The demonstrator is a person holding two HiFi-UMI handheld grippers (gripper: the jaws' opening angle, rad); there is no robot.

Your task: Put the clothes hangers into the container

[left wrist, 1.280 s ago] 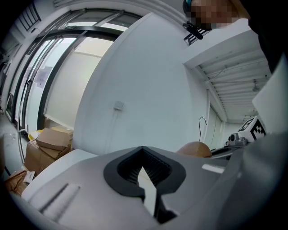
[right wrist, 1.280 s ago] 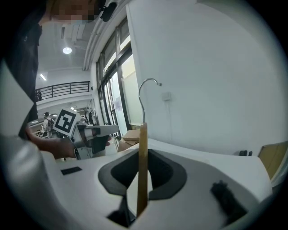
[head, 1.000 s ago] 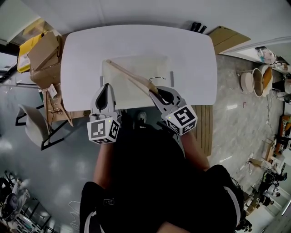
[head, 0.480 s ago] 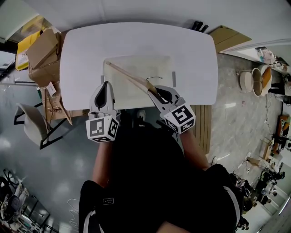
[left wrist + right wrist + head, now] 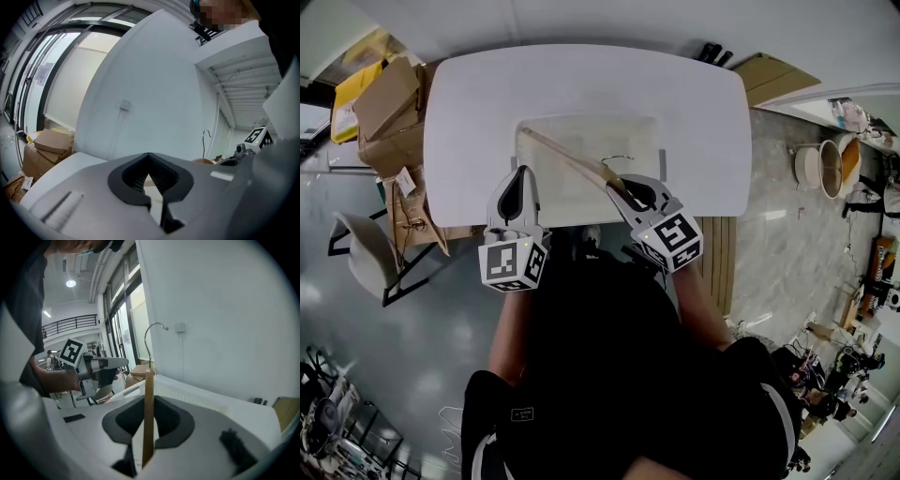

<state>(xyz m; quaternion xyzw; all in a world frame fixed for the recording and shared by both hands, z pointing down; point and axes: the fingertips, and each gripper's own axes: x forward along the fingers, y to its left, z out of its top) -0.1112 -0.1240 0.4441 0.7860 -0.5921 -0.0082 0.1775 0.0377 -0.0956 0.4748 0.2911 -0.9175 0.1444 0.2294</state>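
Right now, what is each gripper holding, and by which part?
The right gripper clamps the wooden hanger on its wooden arm, close to the metal hook. The left gripper holds nothing.

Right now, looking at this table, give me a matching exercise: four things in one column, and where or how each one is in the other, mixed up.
Things:
1 hanger
2 container
3 left tongs
4 cardboard boxes

States:
A on the floor beside the table
B gripped by the right tongs, slanting across the container
C empty, at the table's near edge
D sitting in the middle of the table

Pairs: 1-B, 2-D, 3-C, 4-A
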